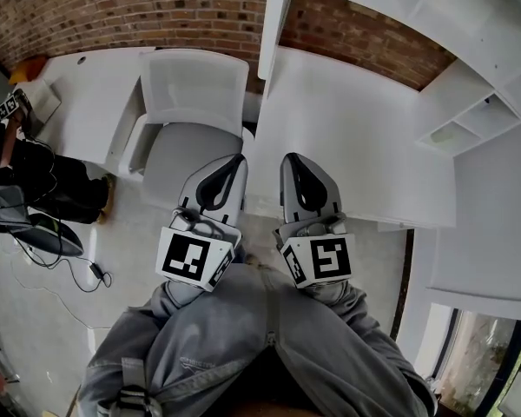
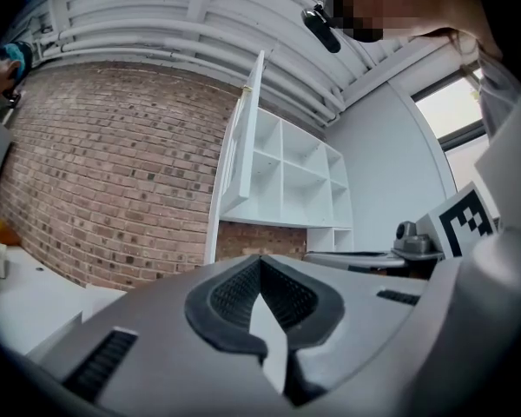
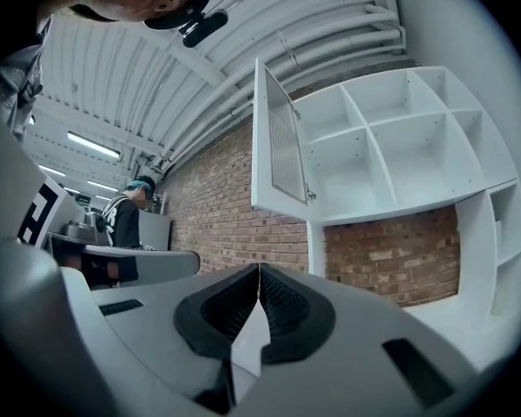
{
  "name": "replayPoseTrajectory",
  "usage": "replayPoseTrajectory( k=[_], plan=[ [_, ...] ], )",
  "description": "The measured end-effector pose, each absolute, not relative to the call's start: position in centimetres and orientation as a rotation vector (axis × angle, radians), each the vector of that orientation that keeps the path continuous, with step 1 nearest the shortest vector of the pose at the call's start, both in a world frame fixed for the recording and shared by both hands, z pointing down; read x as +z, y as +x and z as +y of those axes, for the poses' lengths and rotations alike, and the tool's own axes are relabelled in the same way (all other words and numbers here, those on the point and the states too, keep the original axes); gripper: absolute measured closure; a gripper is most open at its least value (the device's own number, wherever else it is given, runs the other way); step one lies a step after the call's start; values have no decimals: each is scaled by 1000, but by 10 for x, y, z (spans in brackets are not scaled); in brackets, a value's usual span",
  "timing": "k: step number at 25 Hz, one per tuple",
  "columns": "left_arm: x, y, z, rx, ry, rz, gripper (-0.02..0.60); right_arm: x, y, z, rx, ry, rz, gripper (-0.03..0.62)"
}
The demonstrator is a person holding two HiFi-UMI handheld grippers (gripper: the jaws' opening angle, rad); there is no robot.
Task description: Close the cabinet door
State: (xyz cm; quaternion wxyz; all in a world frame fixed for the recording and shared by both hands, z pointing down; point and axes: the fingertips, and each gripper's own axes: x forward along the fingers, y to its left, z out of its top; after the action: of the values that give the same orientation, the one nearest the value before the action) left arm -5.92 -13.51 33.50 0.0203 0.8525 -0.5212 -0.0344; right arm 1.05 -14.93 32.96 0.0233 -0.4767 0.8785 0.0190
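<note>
The white wall cabinet point(image 3: 399, 146) hangs on the brick wall with its cubbies empty. Its door point(image 3: 282, 142) stands swung out towards me, hinged on the cabinet's left side. In the left gripper view the door point(image 2: 243, 137) shows edge-on in front of the cabinet point(image 2: 300, 181). From the head view the door point(image 1: 273, 16) juts out above the desk. My left gripper point(image 1: 230, 168) and right gripper point(image 1: 297, 165) are held side by side in front of my body, well short of the door. Both are shut with nothing between their jaws, seen in the left gripper point(image 2: 260, 261) and right gripper point(image 3: 259, 269) views.
A white desk point(image 1: 347, 129) runs under the cabinet, and a grey chair point(image 1: 191, 102) stands at its left end. Another person point(image 1: 17, 172) sits at the far left, with cables point(image 1: 78, 272) on the floor nearby. A window point(image 1: 478, 354) is at the lower right.
</note>
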Motion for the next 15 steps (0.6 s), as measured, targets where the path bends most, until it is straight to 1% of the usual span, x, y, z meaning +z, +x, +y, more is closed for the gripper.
replayPoseTrajectory(
  k=[15],
  plan=[
    [319, -62, -198, -108, 2788, -1445, 575, 322, 1, -203, 68, -1634, 2617, 566]
  ],
)
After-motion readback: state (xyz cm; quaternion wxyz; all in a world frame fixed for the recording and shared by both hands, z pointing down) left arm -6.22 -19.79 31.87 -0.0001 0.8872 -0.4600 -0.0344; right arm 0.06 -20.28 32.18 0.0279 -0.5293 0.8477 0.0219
